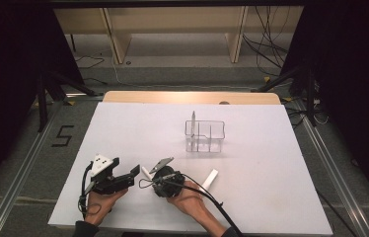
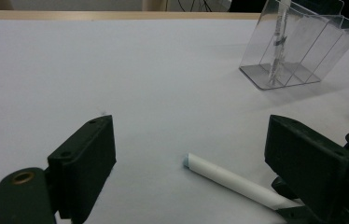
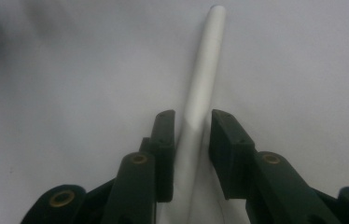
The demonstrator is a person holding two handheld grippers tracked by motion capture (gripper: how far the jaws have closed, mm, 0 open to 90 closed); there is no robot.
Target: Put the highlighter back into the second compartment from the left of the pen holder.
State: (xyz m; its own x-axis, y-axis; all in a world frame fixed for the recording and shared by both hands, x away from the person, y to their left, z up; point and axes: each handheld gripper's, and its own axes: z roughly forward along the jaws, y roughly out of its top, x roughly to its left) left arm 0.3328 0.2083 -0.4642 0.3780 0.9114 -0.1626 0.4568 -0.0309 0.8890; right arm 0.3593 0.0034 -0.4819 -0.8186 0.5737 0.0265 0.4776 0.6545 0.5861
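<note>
right gripper [image 3: 191,126] closed on white marker [image 3: 200,88], lying flat on white table [image 1: 251,163] near its front edge. left gripper [image 2: 186,154] open, empty, just beside. clear organizer [image 1: 205,136] farther back, well apart.

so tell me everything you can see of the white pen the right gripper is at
The white pen is a slim, matt white cylinder, plastic by the look, with a faint seam along its barrel and a pale bluish flat tip. It lies flat on the white table, its far end pointing toward the left gripper. The right gripper has its jaws on either side of the near end, pads against the barrel. A second white pen lies apart, to the right.
</note>
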